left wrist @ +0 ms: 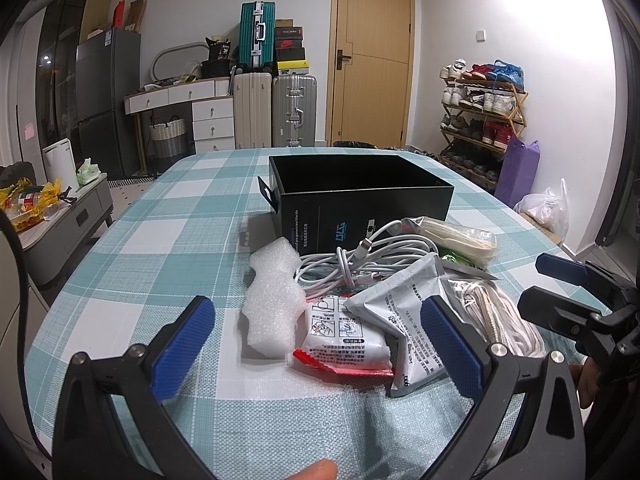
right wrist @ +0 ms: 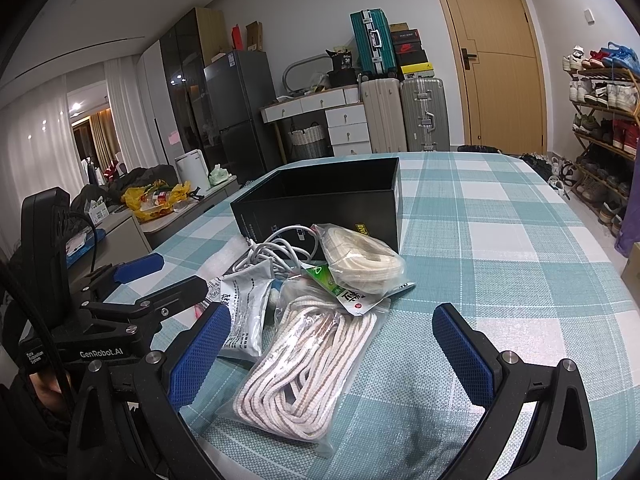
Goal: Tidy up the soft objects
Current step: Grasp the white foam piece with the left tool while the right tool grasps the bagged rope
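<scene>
Counter cloth: teal-and-white check. Box: black. Foam piece and cable: white; rope bundle: cream, brown flecks.

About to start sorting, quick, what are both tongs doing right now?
Left tongs: open, holding nothing, over the packets.
Right tongs: open, holding nothing, over the bagged rope.

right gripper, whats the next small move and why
Probably ease the right gripper forward and down to close on the clear bag of white rope. The gripper is open, the bag lies right between its fingers, nearest of the pile, and the black box behind stands open and looks empty.
</scene>
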Demonstrator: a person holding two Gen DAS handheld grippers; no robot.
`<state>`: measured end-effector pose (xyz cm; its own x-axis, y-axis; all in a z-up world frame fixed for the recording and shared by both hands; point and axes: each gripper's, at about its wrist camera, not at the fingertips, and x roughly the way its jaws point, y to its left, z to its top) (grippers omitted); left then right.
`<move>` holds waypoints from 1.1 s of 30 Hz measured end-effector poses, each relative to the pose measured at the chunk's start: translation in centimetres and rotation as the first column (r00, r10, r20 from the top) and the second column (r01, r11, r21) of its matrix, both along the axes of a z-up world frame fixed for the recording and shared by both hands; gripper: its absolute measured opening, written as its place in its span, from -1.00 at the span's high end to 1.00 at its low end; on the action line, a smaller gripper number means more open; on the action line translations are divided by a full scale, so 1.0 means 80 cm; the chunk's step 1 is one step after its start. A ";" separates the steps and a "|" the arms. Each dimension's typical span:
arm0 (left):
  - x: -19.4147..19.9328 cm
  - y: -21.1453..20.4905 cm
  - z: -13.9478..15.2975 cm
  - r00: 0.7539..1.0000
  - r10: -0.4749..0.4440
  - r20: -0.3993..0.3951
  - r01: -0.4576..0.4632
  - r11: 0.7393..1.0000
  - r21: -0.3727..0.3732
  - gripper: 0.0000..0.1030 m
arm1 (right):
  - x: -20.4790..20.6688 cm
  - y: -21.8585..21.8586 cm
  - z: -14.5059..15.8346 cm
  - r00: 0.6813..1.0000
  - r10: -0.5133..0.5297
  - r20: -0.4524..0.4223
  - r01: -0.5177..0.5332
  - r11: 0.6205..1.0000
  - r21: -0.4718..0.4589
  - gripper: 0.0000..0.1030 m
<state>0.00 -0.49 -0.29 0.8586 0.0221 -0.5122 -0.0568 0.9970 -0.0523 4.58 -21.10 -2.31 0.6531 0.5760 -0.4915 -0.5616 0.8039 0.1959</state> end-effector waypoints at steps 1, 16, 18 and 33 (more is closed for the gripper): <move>0.000 0.000 0.000 1.000 0.001 0.000 -0.001 1.000 0.000 -1.00 | 0.000 0.000 0.000 1.000 0.000 0.000 0.000 1.000 0.000 -0.99; 0.001 0.005 0.007 1.000 0.018 -0.010 -0.018 0.999 0.033 -1.00 | -0.011 -0.004 0.006 1.000 -0.020 -0.023 0.018 0.998 -0.053 -0.99; 0.001 0.009 0.009 0.999 0.041 -0.010 -0.041 0.998 0.042 -1.00 | -0.011 -0.004 0.004 0.999 -0.009 -0.052 0.006 0.998 -0.058 -0.99; 0.015 0.046 0.011 0.995 0.074 -0.074 -0.073 0.997 0.016 -1.00 | -0.014 0.035 -0.018 0.994 0.007 -0.111 -0.027 0.983 -0.179 -0.99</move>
<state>1.19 3.20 0.59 0.8136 0.0905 -0.5743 -0.1328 0.9906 -0.0319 3.50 -18.33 -3.77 0.5807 0.4820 -0.6561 -0.5587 0.8221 0.1094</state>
